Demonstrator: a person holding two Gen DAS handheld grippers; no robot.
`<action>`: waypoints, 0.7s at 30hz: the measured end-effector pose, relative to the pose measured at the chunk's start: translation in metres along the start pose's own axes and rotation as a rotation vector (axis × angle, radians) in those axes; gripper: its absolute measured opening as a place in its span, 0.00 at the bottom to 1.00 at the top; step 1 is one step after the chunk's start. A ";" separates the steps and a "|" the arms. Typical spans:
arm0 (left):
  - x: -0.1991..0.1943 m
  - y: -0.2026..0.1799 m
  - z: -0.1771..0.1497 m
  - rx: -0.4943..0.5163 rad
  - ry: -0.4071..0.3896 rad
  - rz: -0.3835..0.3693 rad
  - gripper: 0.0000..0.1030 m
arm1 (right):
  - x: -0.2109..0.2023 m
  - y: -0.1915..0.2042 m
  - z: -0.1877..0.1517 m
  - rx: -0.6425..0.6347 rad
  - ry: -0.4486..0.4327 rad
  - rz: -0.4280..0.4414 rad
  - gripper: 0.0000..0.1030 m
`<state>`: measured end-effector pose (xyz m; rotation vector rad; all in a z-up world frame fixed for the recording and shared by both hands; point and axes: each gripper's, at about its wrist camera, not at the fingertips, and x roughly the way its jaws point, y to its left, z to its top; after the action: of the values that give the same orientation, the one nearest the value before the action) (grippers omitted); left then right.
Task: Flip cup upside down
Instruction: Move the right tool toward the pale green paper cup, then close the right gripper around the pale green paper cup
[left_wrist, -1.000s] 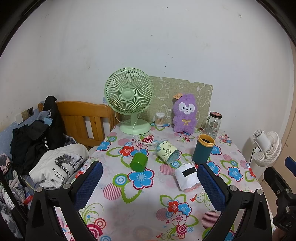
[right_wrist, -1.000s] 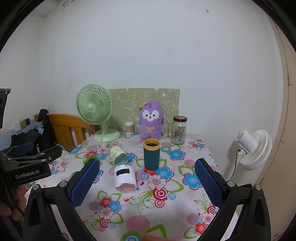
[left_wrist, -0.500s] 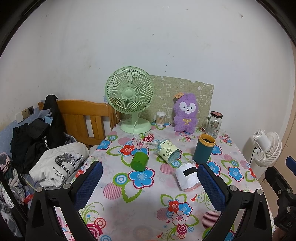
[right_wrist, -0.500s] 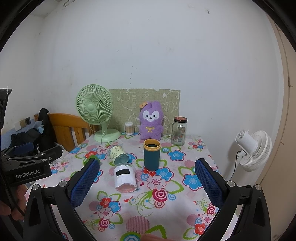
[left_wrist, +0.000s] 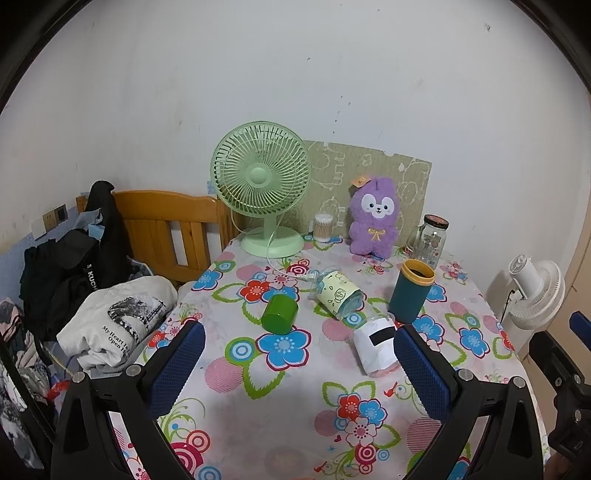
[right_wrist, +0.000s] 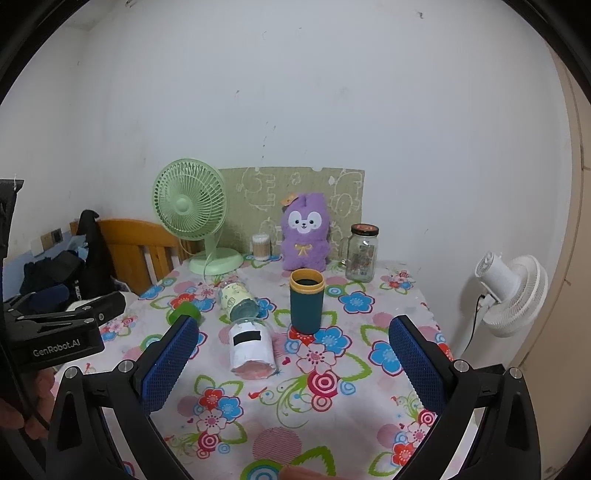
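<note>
Cup (right_wrist: 305, 305), teal cylinder, yellow rim

Teal cup (right_wrist: 305, 305) upright (mouth up).

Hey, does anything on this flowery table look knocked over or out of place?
Yes. Three lie on their sides mid-table: a small green cup, a pale yellow cartoon-print cup and a white-wrapped container. No spill shows.

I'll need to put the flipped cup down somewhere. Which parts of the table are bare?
Bare cloth lies nearest the cameras, in front of the white-labelled jar, and right of the teal cup. Crowded: the middle around the green cup and yellow bottle.
</note>
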<state>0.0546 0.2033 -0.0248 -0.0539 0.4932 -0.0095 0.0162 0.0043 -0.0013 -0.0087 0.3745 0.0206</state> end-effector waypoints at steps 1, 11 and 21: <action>0.002 0.001 0.001 -0.003 0.003 0.002 1.00 | 0.001 0.001 0.000 -0.007 -0.001 -0.003 1.00; 0.034 0.016 0.007 -0.038 0.078 0.031 1.00 | 0.046 0.022 0.023 -0.108 0.027 0.089 1.00; 0.101 0.039 0.023 -0.074 0.183 0.047 1.00 | 0.162 0.045 0.042 -0.122 0.241 0.258 1.00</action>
<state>0.1539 0.2410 -0.0542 -0.1150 0.6781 0.0507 0.1811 0.0530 -0.0214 -0.0840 0.6134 0.2996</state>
